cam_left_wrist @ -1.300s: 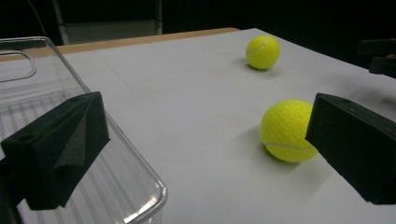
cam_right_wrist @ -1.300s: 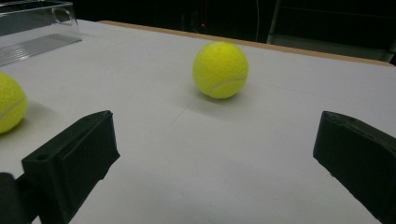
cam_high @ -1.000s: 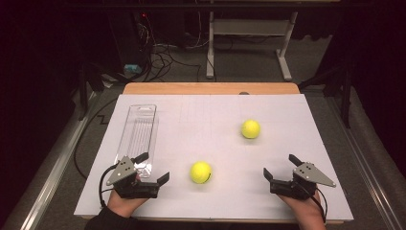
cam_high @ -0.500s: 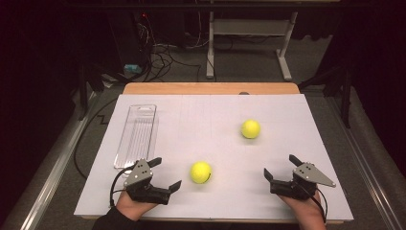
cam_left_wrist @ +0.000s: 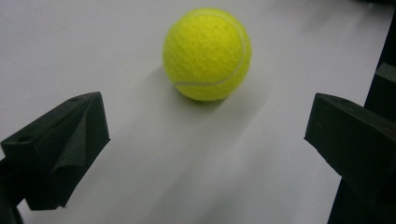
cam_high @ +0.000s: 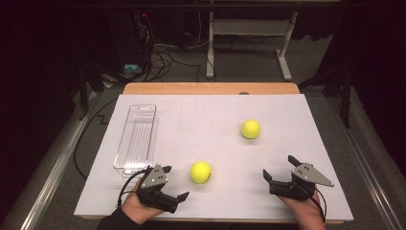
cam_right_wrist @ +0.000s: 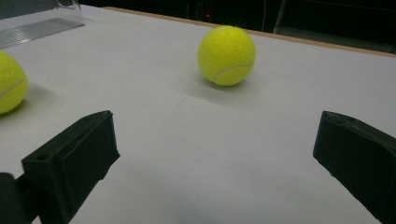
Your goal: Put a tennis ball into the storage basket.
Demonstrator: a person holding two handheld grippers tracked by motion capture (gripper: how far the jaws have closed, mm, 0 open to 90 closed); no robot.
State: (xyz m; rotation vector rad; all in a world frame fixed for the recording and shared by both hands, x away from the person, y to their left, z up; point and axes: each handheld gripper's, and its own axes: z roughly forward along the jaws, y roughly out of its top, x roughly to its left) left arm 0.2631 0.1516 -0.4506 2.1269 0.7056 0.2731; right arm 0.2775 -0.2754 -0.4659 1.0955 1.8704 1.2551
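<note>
Two yellow tennis balls lie on the white table top. The near ball rests just right of my left gripper, whose jaws point at it and stand wide apart; a short gap of table separates them. In the left gripper view the left gripper is open and holds nothing. The far ball lies ahead of my right gripper, which is open and empty near the front right edge. The near ball also shows at the left edge of the right gripper view.
A clear plastic tray lies lengthwise at the table's left, just behind the left hand. A wooden strip runs along the far edge. Cables and a desk frame sit on the floor beyond.
My left gripper has moved right from the tray's near end toward the near ball and turned to face it. The right gripper and both balls have stayed put.
</note>
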